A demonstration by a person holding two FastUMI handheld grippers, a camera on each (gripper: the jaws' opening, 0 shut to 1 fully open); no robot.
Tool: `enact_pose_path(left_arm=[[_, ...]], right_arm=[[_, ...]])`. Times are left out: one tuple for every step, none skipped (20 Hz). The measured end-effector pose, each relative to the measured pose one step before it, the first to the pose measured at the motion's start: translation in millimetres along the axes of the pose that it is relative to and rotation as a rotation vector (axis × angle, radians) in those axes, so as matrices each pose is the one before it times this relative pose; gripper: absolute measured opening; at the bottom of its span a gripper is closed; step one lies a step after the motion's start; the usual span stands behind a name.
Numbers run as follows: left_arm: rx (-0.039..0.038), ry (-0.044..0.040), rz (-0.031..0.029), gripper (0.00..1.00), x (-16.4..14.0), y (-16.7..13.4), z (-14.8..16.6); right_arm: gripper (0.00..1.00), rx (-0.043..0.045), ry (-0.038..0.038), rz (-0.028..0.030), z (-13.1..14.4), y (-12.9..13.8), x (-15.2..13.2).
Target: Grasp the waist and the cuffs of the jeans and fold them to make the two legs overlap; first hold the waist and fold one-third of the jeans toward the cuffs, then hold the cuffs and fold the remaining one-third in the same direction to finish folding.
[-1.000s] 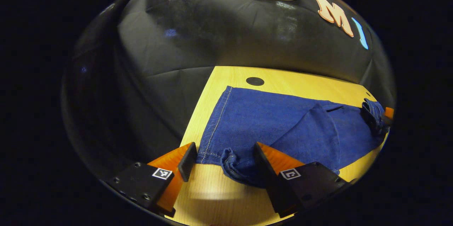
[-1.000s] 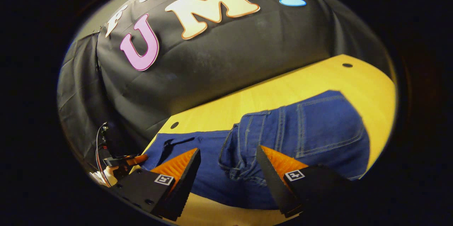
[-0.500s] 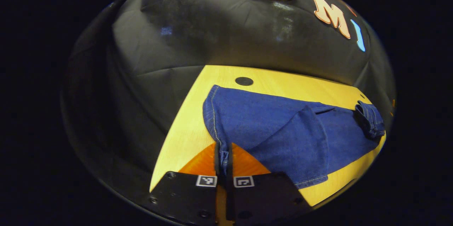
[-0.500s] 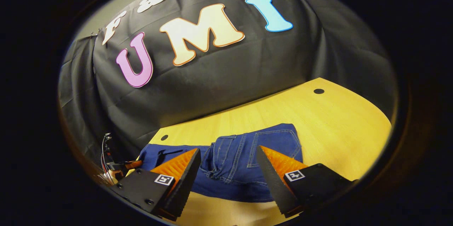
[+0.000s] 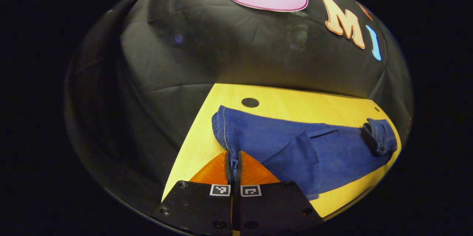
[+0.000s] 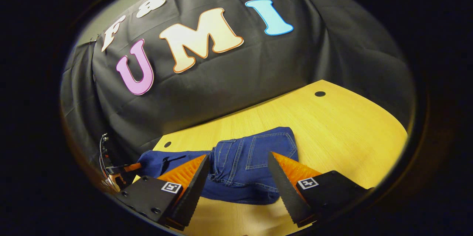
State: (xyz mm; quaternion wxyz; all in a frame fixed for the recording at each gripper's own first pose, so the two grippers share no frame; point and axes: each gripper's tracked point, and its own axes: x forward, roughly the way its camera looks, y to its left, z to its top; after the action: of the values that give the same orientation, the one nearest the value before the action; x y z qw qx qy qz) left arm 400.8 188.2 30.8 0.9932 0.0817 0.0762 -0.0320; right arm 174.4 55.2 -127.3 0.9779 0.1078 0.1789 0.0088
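Left gripper view: the left gripper (image 5: 232,162) has its jaws pinched on a cuff (image 5: 233,165) of the jeans (image 5: 295,145), which lie spread on the counter (image 5: 281,104). The right gripper (image 6: 238,173) is held above the waist (image 6: 221,162) with jaws spread. The waist should be gripped before both are lifted together, so the legs are overlapped evenly.

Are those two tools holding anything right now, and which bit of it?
The left tool is shut on the jeans, pinching a leg cuff at the hem. The right tool is open over the waist end, holding nothing.
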Motion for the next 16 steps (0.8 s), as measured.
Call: enact_pose_path(left_arm=[[-0.00243,-0.0107,-0.01706,0.0,-6.4,-11.76,9.69],[-0.00234,-0.00813,-0.01691,0.0,-5.14,-12.81,9.24],[0.00119,0.00087,-0.01156,0.0,-3.23,-13.0,6.76],[0.00362,0.00224,-0.01097,0.0,-3.18,-15.21,6.45],[0.00692,0.00165,-0.00846,0.0,-1.83,-15.76,4.17],[0.01062,-0.00089,-0.00871,0.0,-1.81,-16.1,6.09],[0.01066,-0.00419,-0.00863,0.0,-0.9,-18.7,6.07],[0.00532,-0.00258,-0.01087,0.0,-0.16,-18.88,7.04],[-0.00218,-0.00141,-0.01303,0.0,-0.91,-20.58,5.37],[-0.00301,0.00021,-0.0057,0.0,-0.22,-21.72,5.52],[0.00027,-0.00318,-0.00517,0.0,0.91,-20.67,5.8],[0.00531,-0.01152,-0.00182,0.0,1.42,-20.45,7.3],[0.00845,-0.00673,-0.00169,0.0,1.36,-22.03,6.23],[0.00813,-0.00861,-0.0041,0.0,1.84,-20.29,6.86],[0.00649,-0.00944,-0.00834,0.0,2.27,-20.83,6.35],[0.00312,-0.01022,-0.0102,0.0,2.48,-20.45,8.63]], right_arm=[[0.98,0.00771,-0.00779,-0.0003,5.49,-3.17,-3.26],[0.98,0.00531,-0.00651,-0.0007,4.45,-3.35,-3.86],[0.98,0.00341,-0.00747,-0.00304,5.76,-6.22,-4.17],[0.98,0.00303,-0.00716,-0.00328,4.93,-6.62,-4.3],[0.98,0.00397,-0.00425,-0.00506,5.13,-7.9,-3.53],[0.98,0.00515,-0.00176,-0.00375,4.05,-9.3,-4.56],[0.98,0.00417,-0.00113,-0.00312,4.95,-9.68,-3.99],[0.98,0.00377,-0.00218,-0.00133,5.0,-11.61,-4.08],[0.98,0.0051,0.00425,0.00114,4.12,-11.87,-2.53],[0.98,0.00451,0.01995,0.00189,0.77,-12.52,-3.17],[0.97,0.00541,0.02439,0.00649,1.99,-11.69,-3.14],[0.97,-0.00031,0.0116,0.00917,4.27,-11.11,-4.01],[0.98,-0.0066,0.00594,0.00364,5.99,-12.74,-2.86],[0.97,-0.00624,0.00893,0.00246,3.35,-13.39,-2.97],[0.97,-0.006,0.01024,0.00418,2.82,-12.08,-2.81],[0.97,-0.00501,0.00671,0.00348,2.52,-11.31,-2.14]])
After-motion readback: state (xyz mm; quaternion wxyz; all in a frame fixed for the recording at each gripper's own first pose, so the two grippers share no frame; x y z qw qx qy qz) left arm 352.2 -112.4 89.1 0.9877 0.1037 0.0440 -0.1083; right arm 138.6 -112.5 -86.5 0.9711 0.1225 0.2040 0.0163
